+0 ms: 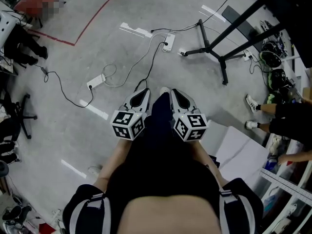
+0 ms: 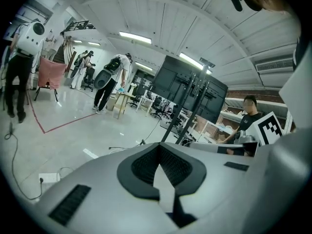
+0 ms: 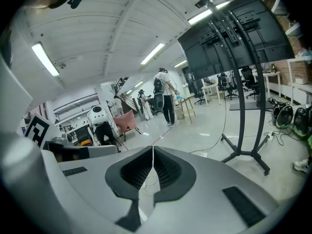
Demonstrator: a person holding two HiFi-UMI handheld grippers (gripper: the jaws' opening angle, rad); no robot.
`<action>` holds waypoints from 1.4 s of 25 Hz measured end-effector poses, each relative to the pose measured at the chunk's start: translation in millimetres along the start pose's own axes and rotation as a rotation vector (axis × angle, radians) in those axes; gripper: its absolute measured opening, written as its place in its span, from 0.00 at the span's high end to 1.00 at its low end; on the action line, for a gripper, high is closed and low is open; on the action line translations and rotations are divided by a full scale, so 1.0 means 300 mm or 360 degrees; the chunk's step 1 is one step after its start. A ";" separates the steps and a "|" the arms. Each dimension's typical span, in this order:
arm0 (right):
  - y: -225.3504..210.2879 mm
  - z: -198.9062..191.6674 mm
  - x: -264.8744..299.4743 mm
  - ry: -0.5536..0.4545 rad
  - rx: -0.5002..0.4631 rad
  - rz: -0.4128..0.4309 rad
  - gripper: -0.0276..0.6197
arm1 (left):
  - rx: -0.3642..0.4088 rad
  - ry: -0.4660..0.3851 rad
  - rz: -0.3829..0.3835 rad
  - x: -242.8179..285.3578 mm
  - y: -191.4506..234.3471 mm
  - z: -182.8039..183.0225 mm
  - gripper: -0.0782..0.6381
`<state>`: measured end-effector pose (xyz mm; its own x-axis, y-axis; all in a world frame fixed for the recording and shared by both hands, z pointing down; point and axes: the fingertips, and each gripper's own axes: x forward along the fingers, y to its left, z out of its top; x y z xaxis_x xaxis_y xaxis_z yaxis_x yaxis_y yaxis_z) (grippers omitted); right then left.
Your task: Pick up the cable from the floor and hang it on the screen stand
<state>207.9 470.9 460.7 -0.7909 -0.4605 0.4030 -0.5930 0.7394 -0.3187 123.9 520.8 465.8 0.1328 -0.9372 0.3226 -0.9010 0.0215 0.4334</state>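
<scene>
In the head view a black cable (image 1: 155,57) lies on the grey floor, running from just ahead of my grippers to a white power strip (image 1: 168,42). The black screen stand (image 1: 222,57) rests its legs on the floor at the upper right. The right gripper view shows this stand (image 3: 241,130) upright with its dark screens (image 3: 234,38). My left gripper (image 1: 145,89) and right gripper (image 1: 174,90) are held side by side close to the body, well short of the cable. The left gripper (image 2: 159,146) is shut and empty. The right gripper (image 3: 152,147) is likewise shut on nothing.
A second white power strip (image 1: 96,81) with looped white and black cables lies to the left. An office chair base (image 1: 19,113) stands at the far left, beyond a red floor line (image 1: 92,18). A person's feet (image 1: 251,104) and a white board (image 1: 239,150) are at the right. Several people stand farther off.
</scene>
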 end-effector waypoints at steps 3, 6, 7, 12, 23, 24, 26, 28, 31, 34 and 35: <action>-0.032 0.030 0.051 0.0016 -0.0007 0.0021 0.92 | -0.0010 0.0002 0.0026 0.056 0.025 0.027 0.88; -0.072 0.073 0.105 0.0028 -0.0023 0.0038 0.92 | -0.0022 -0.0004 0.0046 0.116 0.048 0.062 0.88; -0.089 0.091 0.123 0.0030 -0.0025 0.0040 0.92 | -0.0025 -0.0006 0.0050 0.141 0.055 0.076 0.88; -0.189 0.167 0.210 0.0048 -0.0022 0.0048 0.92 | -0.0010 -0.0008 0.0054 0.281 0.072 0.148 0.88; -0.391 0.304 0.388 0.0066 0.0005 0.0036 0.92 | 0.0000 -0.0009 0.0116 0.517 0.125 0.256 0.88; -0.403 0.315 0.404 0.0067 0.0006 0.0037 0.92 | -0.0007 -0.0012 0.0125 0.531 0.131 0.264 0.88; -0.416 0.337 0.433 0.0064 0.0010 0.0060 0.92 | -0.0018 -0.0016 0.0145 0.552 0.143 0.278 0.88; -0.422 0.356 0.463 0.0062 0.0009 0.0092 0.92 | -0.0025 -0.0019 0.0161 0.573 0.154 0.289 0.88; -0.448 0.381 0.501 0.0062 0.0002 0.0117 0.92 | -0.0032 -0.0020 0.0172 0.617 0.163 0.298 0.88; -0.489 0.410 0.531 0.0057 -0.0002 0.0121 0.92 | -0.0032 -0.0019 0.0175 0.671 0.168 0.314 0.88; -0.504 0.420 0.541 0.0056 -0.0001 0.0120 0.92 | -0.0030 -0.0020 0.0175 0.690 0.169 0.321 0.88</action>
<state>150.2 222.5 466.2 -0.8275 -0.3862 0.4076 -0.5320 0.7715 -0.3489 65.8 294.4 473.6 0.0285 -0.9330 0.3587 -0.9019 0.1307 0.4117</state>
